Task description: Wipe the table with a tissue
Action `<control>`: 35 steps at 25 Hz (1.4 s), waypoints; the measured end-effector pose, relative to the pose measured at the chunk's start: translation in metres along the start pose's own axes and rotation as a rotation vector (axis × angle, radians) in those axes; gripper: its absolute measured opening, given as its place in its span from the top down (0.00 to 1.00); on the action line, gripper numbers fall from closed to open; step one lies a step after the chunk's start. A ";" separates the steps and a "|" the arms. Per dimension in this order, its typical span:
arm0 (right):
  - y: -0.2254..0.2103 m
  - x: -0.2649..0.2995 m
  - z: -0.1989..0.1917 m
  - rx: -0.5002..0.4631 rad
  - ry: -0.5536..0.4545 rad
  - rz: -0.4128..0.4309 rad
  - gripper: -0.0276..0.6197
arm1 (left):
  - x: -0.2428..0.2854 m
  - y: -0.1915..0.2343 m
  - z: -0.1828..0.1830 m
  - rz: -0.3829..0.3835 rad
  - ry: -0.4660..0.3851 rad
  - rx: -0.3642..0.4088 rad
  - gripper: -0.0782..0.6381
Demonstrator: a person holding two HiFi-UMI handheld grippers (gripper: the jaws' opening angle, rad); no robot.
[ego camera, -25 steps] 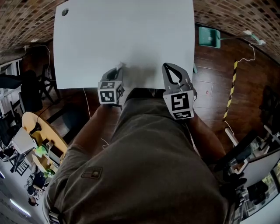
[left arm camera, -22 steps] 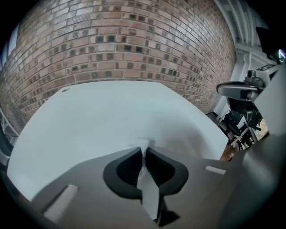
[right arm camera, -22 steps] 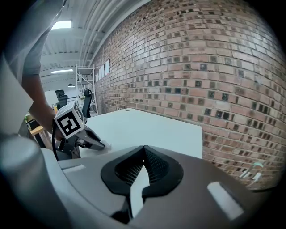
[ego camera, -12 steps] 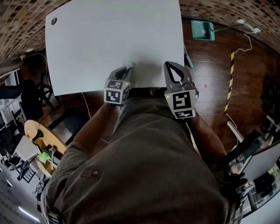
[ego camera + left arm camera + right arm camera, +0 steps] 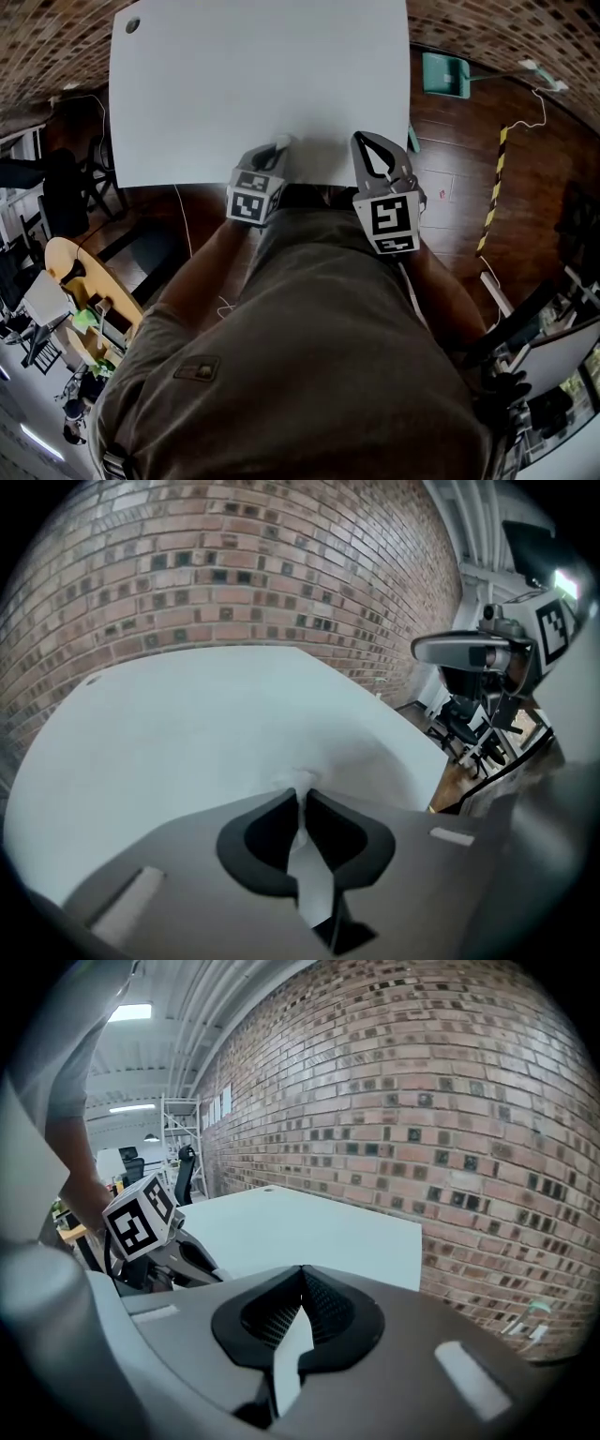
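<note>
The white table [image 5: 262,84] fills the top of the head view. My left gripper [image 5: 275,150] hovers over its near edge, shut on a small white tissue [image 5: 282,142]. In the left gripper view the tissue [image 5: 302,782] sticks out between the closed jaws of the left gripper [image 5: 302,795], down at the tabletop [image 5: 187,724]. My right gripper [image 5: 360,141] sits to its right at the same table edge. The right gripper view shows the right gripper [image 5: 302,1274] shut with nothing between its jaws, held above the table [image 5: 309,1227].
A small round hole [image 5: 132,25] marks the table's far left corner. A green dustpan [image 5: 445,75] and yellow-black tape [image 5: 492,202] lie on the wooden floor to the right. A brick wall [image 5: 234,564] runs behind the table. A round wooden table [image 5: 80,291] stands at the left.
The left gripper with the tissue has shifted to the right along the table's near edge, closer to the right gripper. The right gripper has hardly moved.
</note>
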State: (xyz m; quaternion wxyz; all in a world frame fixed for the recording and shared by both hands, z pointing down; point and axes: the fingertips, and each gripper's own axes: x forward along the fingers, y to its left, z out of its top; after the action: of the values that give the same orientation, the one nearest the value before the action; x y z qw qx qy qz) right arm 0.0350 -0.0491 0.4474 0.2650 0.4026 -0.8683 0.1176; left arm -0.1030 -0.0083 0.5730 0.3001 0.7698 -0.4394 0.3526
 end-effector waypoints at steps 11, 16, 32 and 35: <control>0.029 0.016 0.015 -0.033 -0.007 0.037 0.94 | -0.029 0.070 -0.024 0.134 0.008 -0.112 0.85; 0.036 0.015 0.015 -0.028 -0.003 0.026 0.94 | -0.036 0.088 -0.027 0.164 0.006 -0.133 0.85; 0.031 0.000 0.005 0.016 0.016 -0.075 0.94 | -0.005 0.032 -0.002 -0.013 0.012 0.020 0.86; 0.032 -0.005 0.002 0.023 0.020 -0.098 0.94 | 0.002 0.011 -0.003 -0.082 0.020 0.074 0.86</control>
State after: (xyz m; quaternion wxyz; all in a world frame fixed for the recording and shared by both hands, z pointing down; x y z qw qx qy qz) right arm 0.0127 -0.0263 0.4432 0.2744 0.4464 -0.8435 0.1185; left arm -0.1129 -0.0123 0.5780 0.2896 0.7942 -0.3913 0.3638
